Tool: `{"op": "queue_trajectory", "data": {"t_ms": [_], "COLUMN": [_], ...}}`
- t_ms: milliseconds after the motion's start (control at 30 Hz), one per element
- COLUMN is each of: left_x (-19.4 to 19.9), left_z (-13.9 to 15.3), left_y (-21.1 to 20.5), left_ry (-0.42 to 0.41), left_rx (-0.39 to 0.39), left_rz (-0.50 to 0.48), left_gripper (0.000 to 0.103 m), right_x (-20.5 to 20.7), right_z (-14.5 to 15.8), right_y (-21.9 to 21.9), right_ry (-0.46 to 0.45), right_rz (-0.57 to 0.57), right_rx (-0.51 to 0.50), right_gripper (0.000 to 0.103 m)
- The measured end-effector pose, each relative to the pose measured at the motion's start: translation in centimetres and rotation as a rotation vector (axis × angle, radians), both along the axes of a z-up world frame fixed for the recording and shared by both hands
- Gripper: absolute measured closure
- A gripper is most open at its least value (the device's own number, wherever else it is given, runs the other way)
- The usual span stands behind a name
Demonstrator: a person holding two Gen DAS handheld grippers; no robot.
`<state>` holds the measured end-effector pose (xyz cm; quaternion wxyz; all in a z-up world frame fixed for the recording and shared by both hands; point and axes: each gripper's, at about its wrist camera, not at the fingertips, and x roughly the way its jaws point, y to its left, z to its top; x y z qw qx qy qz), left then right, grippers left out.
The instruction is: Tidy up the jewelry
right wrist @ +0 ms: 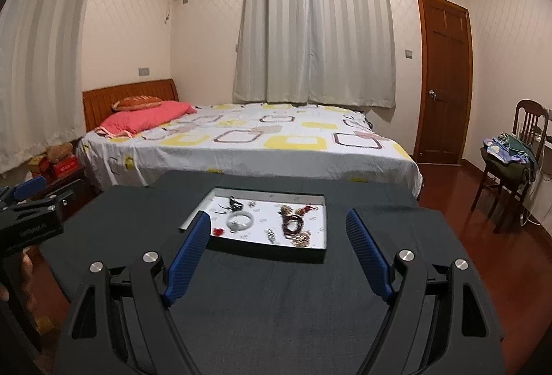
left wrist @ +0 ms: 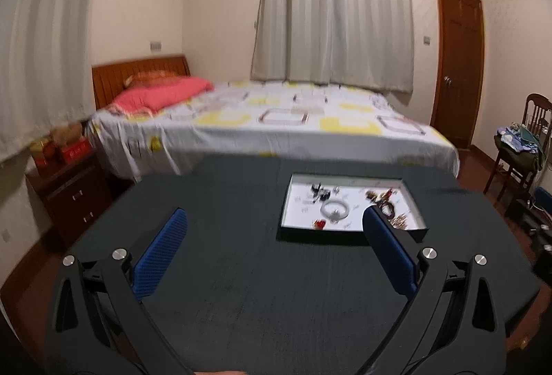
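Note:
A shallow white-lined tray (left wrist: 303,188) (right wrist: 321,202) lies on the dark table (left wrist: 241,271) (right wrist: 276,306). In it are a pale bangle (left wrist: 334,210) (right wrist: 240,220), a dark beaded bracelet (left wrist: 386,206) (right wrist: 293,225), a small red piece (left wrist: 319,224) (right wrist: 218,231) and several small pieces. My left gripper (left wrist: 274,219) is open and empty, above the table short of the tray; its right fingertip overlaps the tray's near right corner. My right gripper (right wrist: 277,221) is open and empty, its fingers framing the tray's near edge. The left gripper also shows at the left edge of the right wrist view (right wrist: 31,202).
A bed (right wrist: 258,147) with a patterned sheet stands just beyond the table. A nightstand (left wrist: 69,195) with red boxes is at left. A chair (right wrist: 510,161) piled with clothes is at right, beside a wooden door (right wrist: 445,78). Red wooden floor lies to the right.

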<state>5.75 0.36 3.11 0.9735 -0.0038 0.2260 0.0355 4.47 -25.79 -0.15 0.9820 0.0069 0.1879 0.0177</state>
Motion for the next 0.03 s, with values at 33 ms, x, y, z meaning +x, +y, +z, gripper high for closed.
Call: {"op": "queue_trajectory", "data": {"t_ms": [33], "left_x": [1.6], "left_z": [-0.91], "left_y": [0.51], "left_ry": [0.034], "left_rx": [0.001], "left_rz": [0.021], "left_gripper": [0.004], "right_x": [0.93], "right_z": [-0.62], "right_y": [-0.53], "right_ry": [0.01], "right_rz": [-0.012], "right_rx": [0.003], "right_gripper": [0.025]}}
